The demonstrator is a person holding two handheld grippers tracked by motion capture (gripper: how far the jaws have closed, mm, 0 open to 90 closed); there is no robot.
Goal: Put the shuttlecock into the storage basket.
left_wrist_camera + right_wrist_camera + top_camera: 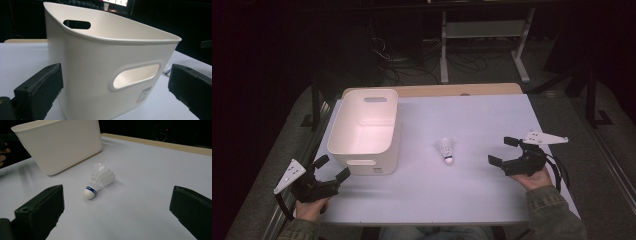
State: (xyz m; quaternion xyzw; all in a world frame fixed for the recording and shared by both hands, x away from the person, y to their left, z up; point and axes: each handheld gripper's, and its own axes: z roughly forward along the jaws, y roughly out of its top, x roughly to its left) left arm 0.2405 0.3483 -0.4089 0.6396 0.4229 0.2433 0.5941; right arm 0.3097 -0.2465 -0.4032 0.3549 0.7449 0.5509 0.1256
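A white feather shuttlecock (445, 150) (99, 181) with a blue band lies on its side on the white table, cork toward the near edge. A cream plastic bin (365, 131) (105, 62) (60, 145) with handle slots stands empty at the table's left. My left gripper (332, 167) is open at the near left, its jaws pointing at the bin's near wall. My right gripper (503, 150) is open at the near right, a short way right of the shuttlecock, jaws aimed at it with nothing between them.
The table (472, 190) has a wooden strip (462, 90) along its far edge. Beyond it stand a white frame (484, 30) and cables on the dark floor. A small label (144, 94) sticks to the bin's near wall.
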